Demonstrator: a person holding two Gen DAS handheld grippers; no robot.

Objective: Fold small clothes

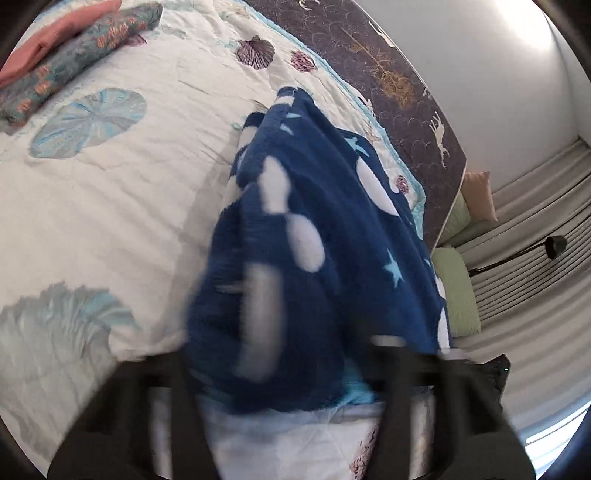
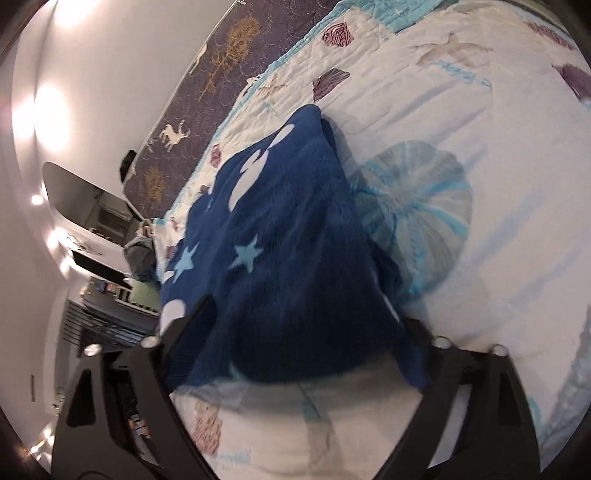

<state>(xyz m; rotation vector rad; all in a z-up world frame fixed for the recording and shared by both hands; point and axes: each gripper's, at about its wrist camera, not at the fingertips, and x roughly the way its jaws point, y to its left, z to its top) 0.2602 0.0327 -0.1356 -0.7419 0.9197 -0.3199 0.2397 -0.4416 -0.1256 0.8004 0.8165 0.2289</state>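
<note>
A navy fleece garment [image 1: 314, 236], patterned with white ovals and pale blue stars, is seen lying bunched on a white quilt [image 1: 122, 206] printed with shells and sand dollars. In the left wrist view its near end is draped over and between the fingers of the left gripper [image 1: 280, 354]; the frame is smeared there, one finger shows only as a grey blur across the cloth, and it cannot be told whether the pads are pressed on the fabric or merely stand around it. In the right wrist view the same garment [image 2: 280, 229] is spread from the far edge of the quilt [image 2: 480, 184] down into the right gripper [image 2: 295, 354], whose black fingers are set wide apart with the cloth heaped between them. The fingertips are buried under the fleece, so a grip can neither be confirmed nor ruled out.

No container is visible in either view. At the upper left of the left wrist view two folded pieces are laid on the quilt, well apart from the navy garment: a floral teal piece [image 1: 74, 55] and a salmon-pink piece [image 1: 55, 33] just behind it, partly cut off by the frame edge. A dark headboard panel [image 1: 388, 74] with gold trees and white deer is seen beyond the quilt. Pale green cushions [image 1: 458, 291] are partly hidden beside the bed.
</note>
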